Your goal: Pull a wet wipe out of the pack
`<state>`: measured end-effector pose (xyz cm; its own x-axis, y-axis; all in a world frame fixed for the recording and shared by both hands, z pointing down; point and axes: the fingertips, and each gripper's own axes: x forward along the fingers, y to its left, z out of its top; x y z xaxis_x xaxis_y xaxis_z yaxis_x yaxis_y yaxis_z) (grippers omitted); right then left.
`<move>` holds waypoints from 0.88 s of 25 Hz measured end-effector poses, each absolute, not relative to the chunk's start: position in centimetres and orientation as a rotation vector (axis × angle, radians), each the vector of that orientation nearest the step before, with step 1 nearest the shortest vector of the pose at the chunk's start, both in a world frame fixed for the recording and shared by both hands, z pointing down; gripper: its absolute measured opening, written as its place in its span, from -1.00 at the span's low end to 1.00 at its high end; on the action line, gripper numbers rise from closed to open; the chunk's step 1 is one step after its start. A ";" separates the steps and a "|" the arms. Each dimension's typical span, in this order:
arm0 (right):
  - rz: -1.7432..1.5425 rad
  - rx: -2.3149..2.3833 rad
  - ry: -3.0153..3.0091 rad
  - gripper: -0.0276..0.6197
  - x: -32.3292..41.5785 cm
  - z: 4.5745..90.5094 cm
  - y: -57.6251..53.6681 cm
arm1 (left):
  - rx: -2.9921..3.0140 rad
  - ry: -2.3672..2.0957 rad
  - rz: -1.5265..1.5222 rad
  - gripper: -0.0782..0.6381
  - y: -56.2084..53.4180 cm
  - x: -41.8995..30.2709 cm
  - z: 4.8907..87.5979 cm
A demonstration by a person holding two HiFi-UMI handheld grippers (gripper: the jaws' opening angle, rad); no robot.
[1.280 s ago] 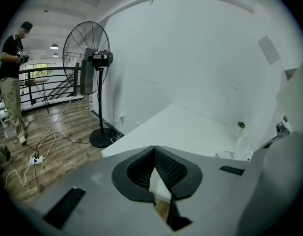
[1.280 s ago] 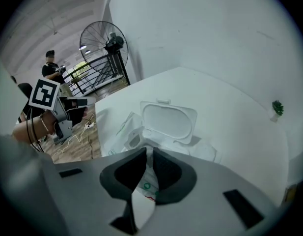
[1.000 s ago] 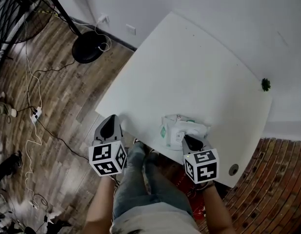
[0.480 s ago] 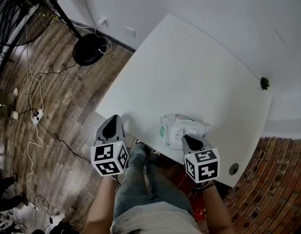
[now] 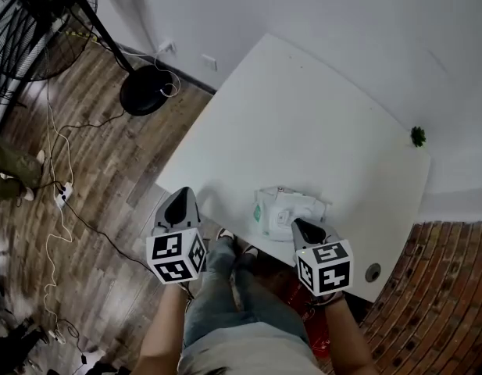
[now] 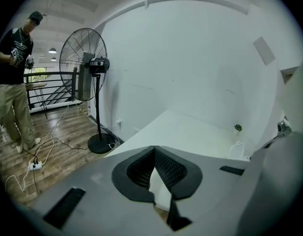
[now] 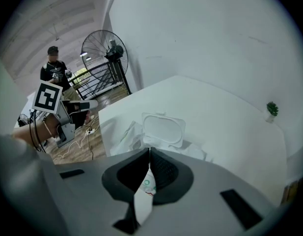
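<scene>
Two grippers are both keeping jaws pressed tip to tip w/ nothing pinched. R gripper (image 5: 302,226) is hovering at the near side of the wet wipe pack (image 5: 285,208), which is lying w/ lid (image 7: 163,129) flipped open by the table (image 5: 319,116) front edge. L gripper (image 5: 178,200) is hanging at the table's near-left corner, well apart from the pack.

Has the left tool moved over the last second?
No. The left tool still sits just off the near-left corner of the table, where it was a second ago.
</scene>
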<state>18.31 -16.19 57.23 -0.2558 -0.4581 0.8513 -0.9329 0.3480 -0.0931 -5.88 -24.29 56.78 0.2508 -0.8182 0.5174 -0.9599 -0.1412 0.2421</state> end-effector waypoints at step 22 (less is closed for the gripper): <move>0.736 1.311 -1.943 -0.89 18.7 52.2 -16.9 | 2.099 -1.605 0.305 -0.78 -24.8 -4.5 52.8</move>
